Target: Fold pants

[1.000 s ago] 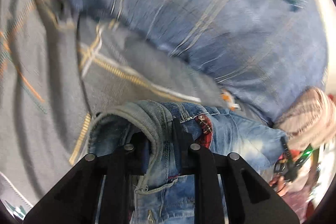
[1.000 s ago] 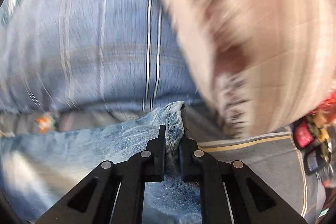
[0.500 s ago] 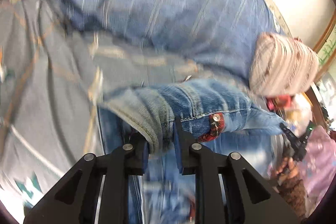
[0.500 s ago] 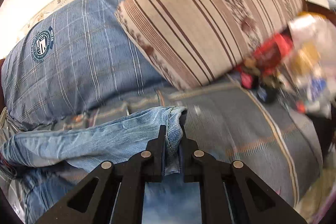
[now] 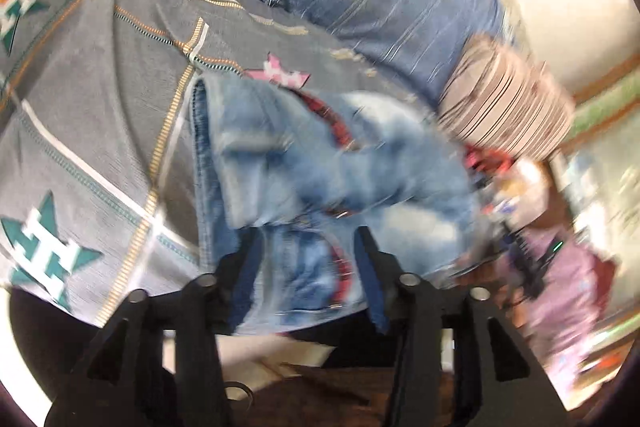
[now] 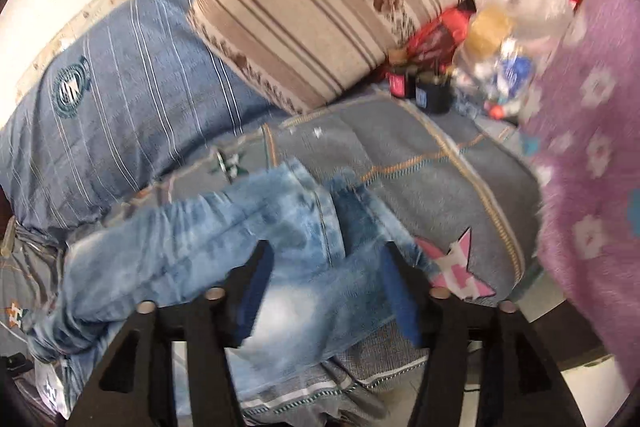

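The left gripper (image 5: 306,247) has its two black fingers spread wide apart, with nothing pinched between them. The right gripper (image 6: 326,263) is spread the same way, its blue-lined fingers standing clear of the cloth below.

Beyond both pairs of fingers lie the faded light-blue denim pants (image 6: 224,239), resting on a grey bedspread (image 6: 452,183) printed with star emblems and thin striped lines. The denim is washed pale in patches, nearly white in places. In the right wrist view one leg is laid across the other, and its stitched hem (image 6: 320,203) ends near the middle of the frame. In the left wrist view the pants (image 5: 320,163) look doubled over, with a straight seamed edge along their left side and a strip of red plaid lining (image 5: 334,125) showing at an opening.

Behind the pants sit a blue striped pillow (image 6: 132,99) and a beige pillow with brown stripes (image 6: 320,7). A purple fleece cloth with pale flowers (image 6: 592,167) fills the right edge.

The left wrist view is badly motion-blurred, so the waistband details are hard to read. The clutter beside the beige pillow is too smeared to identify. The lower part of the pants is cut off behind the gripper bodies.
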Demonstrator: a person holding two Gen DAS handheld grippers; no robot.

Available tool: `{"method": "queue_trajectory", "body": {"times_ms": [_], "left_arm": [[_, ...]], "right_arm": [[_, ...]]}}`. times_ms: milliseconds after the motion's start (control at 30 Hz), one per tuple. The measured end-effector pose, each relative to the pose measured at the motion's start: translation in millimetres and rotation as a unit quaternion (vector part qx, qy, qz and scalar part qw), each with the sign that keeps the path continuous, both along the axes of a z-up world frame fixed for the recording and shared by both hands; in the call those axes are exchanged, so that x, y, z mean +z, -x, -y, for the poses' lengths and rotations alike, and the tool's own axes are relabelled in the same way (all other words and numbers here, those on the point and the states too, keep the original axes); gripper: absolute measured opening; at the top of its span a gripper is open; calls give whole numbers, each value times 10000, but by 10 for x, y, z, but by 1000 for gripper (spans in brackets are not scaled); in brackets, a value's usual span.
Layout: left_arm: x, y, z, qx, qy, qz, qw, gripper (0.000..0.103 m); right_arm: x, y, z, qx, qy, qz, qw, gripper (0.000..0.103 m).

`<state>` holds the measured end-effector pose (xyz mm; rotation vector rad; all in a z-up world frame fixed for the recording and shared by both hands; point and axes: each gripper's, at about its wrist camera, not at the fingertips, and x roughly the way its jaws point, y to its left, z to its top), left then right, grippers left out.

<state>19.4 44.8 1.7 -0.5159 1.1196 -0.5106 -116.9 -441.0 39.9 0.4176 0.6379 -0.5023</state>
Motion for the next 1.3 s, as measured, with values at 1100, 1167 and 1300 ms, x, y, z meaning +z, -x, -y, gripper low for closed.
{"method": "queue_trajectory", "body": {"times_ms": [1100, 1167, 1300], "left_arm": [[-531, -236, -54, 1567, 877, -1838, 9664, 63], [-711, -272, 19, 1505, 785, -2115, 9625, 63], [-869, -384, 75, 1525, 754, -2353, 9569, 63]], "right_arm": [[-778, -1341, 470, -163, -2866, -616, 9559, 84], [-775, -1358, 465, -204, -2860, -633, 9559, 85], [-756, -1419, 439, -223, -2789, -765, 9570, 85]]}}
